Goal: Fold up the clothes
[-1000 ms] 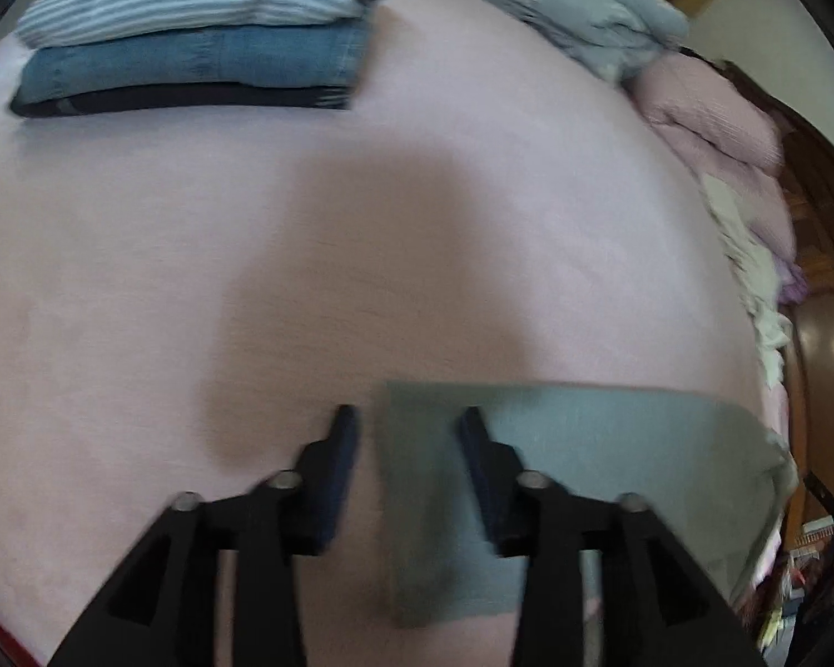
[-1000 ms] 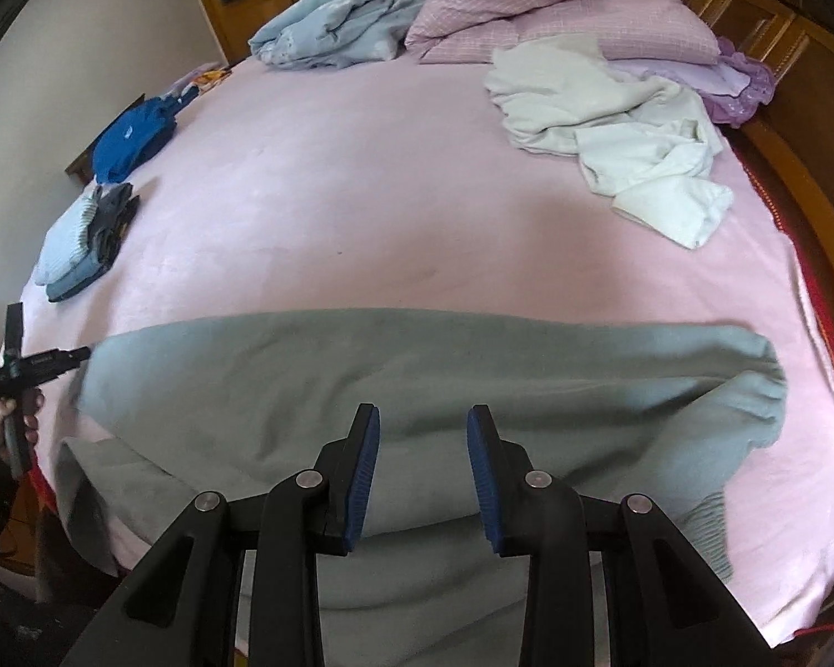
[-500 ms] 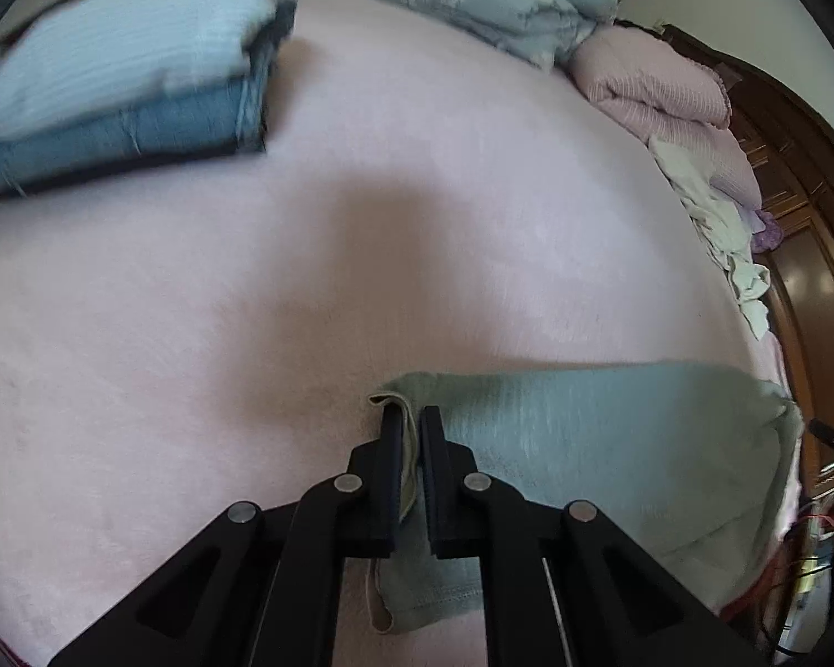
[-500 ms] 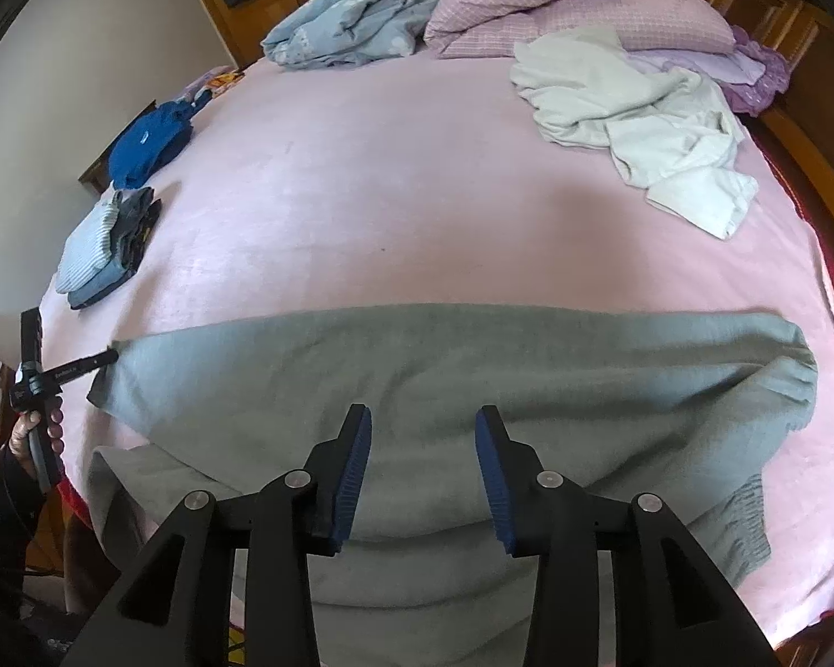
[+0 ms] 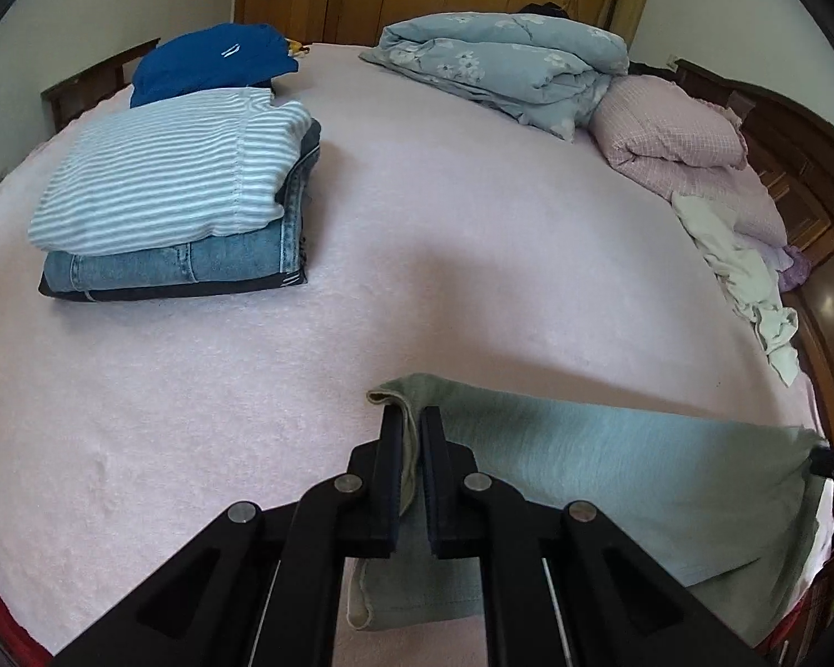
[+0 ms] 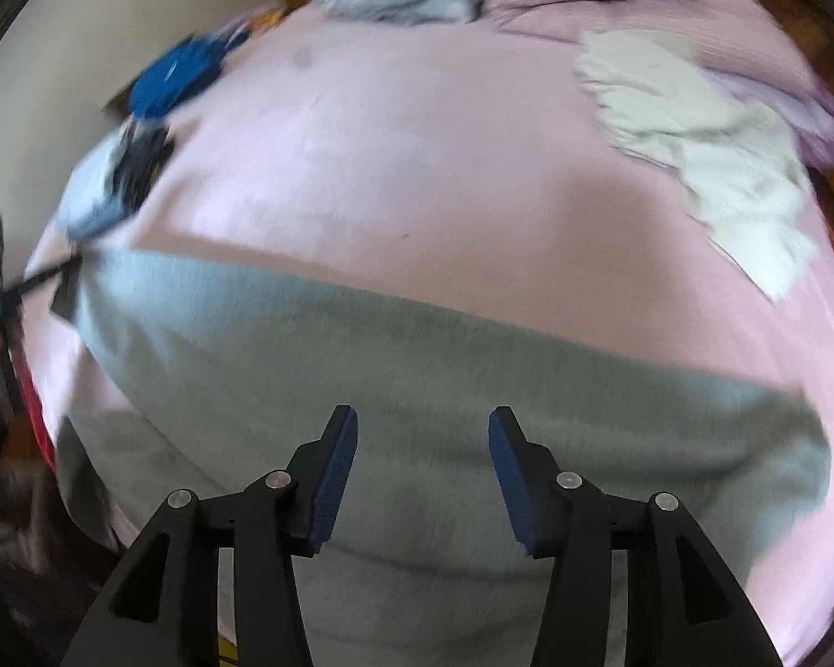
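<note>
Left tongs (image 5: 411,417) are clenched on the folded corner of the grey-green garment (image 5: 611,467), which lies across the near edge of the bed (image 5: 417,233). The pinch takes a doubled edge, so both layers lift together; this grip suits carrying the corner over for a fold. Right tongs (image 6: 422,439) stand released above the middle of the same garment (image 6: 417,389), their jaws having just been opening with only cloth below them and nothing pressed between the pads. The probable purpose is a second pinch, though the exact spot cannot be judged.

View differences:
- The left wrist view shows the grip itself, plus the stack of folded clothes (image 5: 178,194) set well apart at the far left of the bed, kept clear of the working area. A blue garment (image 5: 211,61) lies behind the stack, and a quilt (image 5: 506,66) and pillow (image 5: 673,122) at the head.
- The right wrist view, blurred, shows the garment's full spread across the bed, the left tongs (image 6: 66,272) at its far corner, and a crumpled white garment (image 6: 706,155) awaiting attention.
</note>
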Demonstrator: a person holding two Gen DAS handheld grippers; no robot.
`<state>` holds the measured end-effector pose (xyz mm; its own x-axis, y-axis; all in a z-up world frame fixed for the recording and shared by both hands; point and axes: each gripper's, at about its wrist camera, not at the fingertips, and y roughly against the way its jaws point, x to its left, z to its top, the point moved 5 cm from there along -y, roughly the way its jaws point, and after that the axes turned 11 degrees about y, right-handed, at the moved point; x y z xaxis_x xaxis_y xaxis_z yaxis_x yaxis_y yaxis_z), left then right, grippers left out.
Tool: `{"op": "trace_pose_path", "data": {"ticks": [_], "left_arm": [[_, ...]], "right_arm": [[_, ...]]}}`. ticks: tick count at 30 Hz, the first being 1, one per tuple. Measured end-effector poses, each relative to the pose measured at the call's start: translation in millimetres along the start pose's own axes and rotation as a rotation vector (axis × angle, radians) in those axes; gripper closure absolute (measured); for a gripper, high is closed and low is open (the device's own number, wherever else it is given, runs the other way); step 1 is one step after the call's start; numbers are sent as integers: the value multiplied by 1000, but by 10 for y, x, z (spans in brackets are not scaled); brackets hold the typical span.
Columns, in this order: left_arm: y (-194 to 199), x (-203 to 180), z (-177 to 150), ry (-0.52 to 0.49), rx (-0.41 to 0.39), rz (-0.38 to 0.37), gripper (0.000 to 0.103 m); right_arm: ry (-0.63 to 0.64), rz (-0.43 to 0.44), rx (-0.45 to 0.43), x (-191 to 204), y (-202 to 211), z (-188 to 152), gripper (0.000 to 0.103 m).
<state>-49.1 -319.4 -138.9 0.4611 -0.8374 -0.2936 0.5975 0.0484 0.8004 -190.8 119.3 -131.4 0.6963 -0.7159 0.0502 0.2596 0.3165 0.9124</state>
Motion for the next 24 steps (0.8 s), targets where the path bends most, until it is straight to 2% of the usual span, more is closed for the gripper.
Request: {"op": "trace_pose_path", "data": {"ticks": [5, 7, 10, 12, 15, 17, 19, 24], "left_arm": [[-8, -60, -51, 3, 29, -13, 98], [-55, -54, -70, 15, 51, -14, 98], [-124, -49, -99, 16, 71, -5, 98], [-182, -52, -114, 18, 87, -2, 99], [-267, -48, -139, 19, 107, 2, 99], [-294, -35, -156, 29, 113, -1, 98], [-312, -14, -162, 44, 117, -6, 98], [-275, 32, -175, 71, 114, -23, 98]], "right_arm": [[186, 14, 98, 7, -386, 353, 47], [252, 45, 146, 53, -581, 443, 35], [318, 94, 241, 91, -913, 490, 35], [348, 80, 306, 104, -1105, 434, 35], [381, 61, 291, 151, -1168, 395, 35], [369, 63, 279, 166, -1137, 368, 49], [355, 65, 261, 187, -1069, 366, 96], [380, 33, 222, 398, -896, 297, 98]]}}
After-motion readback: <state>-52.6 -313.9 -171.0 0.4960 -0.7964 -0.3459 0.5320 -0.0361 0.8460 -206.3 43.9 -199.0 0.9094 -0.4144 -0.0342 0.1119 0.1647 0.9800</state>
